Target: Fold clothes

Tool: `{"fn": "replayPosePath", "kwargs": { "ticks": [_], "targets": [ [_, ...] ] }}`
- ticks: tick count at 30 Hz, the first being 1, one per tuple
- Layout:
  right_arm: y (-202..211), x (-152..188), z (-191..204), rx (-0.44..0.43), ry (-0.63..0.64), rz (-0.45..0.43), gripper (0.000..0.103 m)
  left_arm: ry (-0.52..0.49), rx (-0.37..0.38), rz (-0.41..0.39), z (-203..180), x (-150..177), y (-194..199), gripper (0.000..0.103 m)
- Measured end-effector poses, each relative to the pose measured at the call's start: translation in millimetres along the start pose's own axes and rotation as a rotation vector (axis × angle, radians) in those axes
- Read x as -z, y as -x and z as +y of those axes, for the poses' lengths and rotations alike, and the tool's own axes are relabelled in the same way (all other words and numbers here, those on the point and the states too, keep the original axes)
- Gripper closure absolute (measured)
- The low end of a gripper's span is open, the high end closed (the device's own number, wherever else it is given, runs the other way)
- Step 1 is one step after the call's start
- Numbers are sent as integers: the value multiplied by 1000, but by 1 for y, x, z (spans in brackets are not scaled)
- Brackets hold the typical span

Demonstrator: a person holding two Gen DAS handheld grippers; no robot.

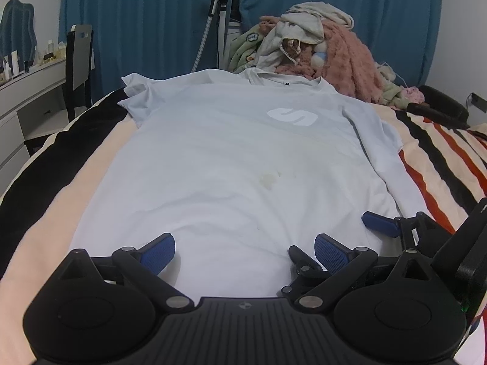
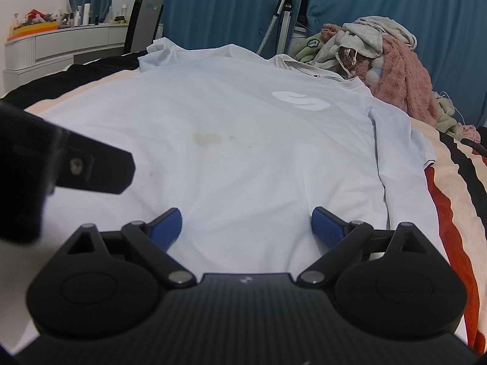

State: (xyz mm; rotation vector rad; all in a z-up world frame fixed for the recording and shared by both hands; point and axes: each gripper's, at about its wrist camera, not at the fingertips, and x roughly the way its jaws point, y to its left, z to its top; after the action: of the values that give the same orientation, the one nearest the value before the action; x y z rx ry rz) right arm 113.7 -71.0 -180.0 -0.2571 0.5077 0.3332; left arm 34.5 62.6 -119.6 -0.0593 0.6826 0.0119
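Note:
A white T-shirt [image 1: 231, 158] with a white logo on the chest and a faint yellow stain lies spread flat, front up, on the bed; it also fills the right wrist view [image 2: 243, 140]. My left gripper [image 1: 245, 251] is open and empty, low over the shirt's bottom hem. My right gripper [image 2: 246, 226] is open and empty over the hem further right; one of its blue fingers [image 1: 380, 223] shows at the right in the left wrist view. The left gripper's black body [image 2: 61, 164] shows at the left in the right wrist view.
The bed cover [image 1: 441, 164] is cream with black and red stripes. A heap of clothes and a pink fluffy blanket [image 1: 331, 51] sits beyond the collar. A garment steamer [image 1: 217, 15] stands by blue curtains. A chair [image 1: 77, 70] and dresser [image 1: 24, 97] are left.

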Motion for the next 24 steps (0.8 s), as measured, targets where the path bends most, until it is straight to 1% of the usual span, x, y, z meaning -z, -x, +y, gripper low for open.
{"fn": "replayPosePath", "kwargs": {
  "ticks": [6, 10, 12, 15, 17, 20, 24],
  "targets": [
    [0, 0, -1, 0, 0, 0, 9, 16, -4, 4, 2, 1, 3, 4],
    [0, 1, 0, 0, 0, -3, 9, 56, -1, 4, 5, -1, 5, 4],
    [0, 1, 0, 0, -1, 0, 9, 51, -4, -11, 4, -1, 8, 3],
    [0, 0, -1, 0, 0, -2, 9, 58, -29, -20, 4, -1, 11, 3],
    [0, 0, -1, -2, -6, -8, 9, 74, -25, -19, 5, -2, 12, 3],
    [-1, 0, -1, -1, -6, -10, 9, 67, -42, -42, 4, -2, 16, 3],
    [-1, 0, -1, -4, -9, -7, 9, 70, -59, -52, 3, -3, 18, 3]
  ]
}}
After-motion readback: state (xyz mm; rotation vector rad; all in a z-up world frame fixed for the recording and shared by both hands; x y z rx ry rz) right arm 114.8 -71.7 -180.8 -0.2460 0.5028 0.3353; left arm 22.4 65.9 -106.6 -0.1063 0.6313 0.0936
